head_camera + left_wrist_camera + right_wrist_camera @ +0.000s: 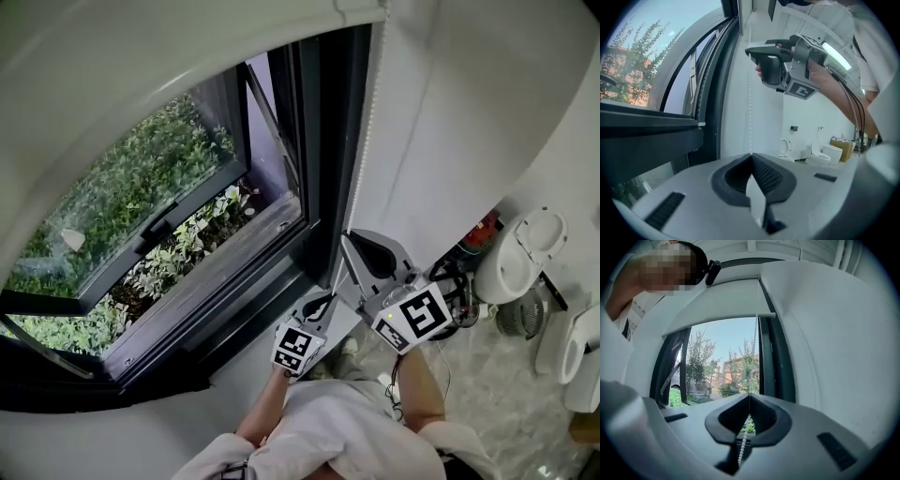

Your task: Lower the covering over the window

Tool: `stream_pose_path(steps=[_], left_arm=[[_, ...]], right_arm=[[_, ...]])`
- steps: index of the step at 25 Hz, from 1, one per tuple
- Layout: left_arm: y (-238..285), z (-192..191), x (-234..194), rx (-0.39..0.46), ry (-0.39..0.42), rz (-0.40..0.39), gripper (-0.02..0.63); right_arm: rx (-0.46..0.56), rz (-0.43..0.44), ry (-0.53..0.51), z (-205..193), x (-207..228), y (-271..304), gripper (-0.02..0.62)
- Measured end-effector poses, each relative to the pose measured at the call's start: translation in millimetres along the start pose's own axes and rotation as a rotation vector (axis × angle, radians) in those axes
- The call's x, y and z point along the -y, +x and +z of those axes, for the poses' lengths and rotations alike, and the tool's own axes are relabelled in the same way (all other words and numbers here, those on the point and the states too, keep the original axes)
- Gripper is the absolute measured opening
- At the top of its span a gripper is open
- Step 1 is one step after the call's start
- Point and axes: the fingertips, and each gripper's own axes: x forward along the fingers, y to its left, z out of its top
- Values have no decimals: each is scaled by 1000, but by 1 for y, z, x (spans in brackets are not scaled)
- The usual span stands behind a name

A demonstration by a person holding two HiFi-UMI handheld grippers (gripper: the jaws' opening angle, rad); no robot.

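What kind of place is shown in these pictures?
Probably a showroom or store for bathroom fittings rather than a home bathroom: several toilets stand close together on a glossy floor, near a window with a bead chain.

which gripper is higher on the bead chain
The right gripper: it clamps the chain above the left gripper, which pinches it lower down.

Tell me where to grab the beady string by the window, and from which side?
Pinch a straight hanging stretch of the bead chain, coming from the room side, jaws across it. It hangs thin and vertical beside the window frame, so pads can close on it from either side. Both the right gripper and the left gripper are shut on it like that.
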Motion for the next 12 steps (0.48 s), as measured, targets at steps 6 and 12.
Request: stream_pose_path(steps=[6,12], left_arm=[[5,-27,1,-16,-26,-20,14],[7,-51,3,-39,-44,-55,14]], right_arm=[[-33,-9,7,-26,-3,-5,-3],[-68,-29,14,-51,-9,-7,-3]])
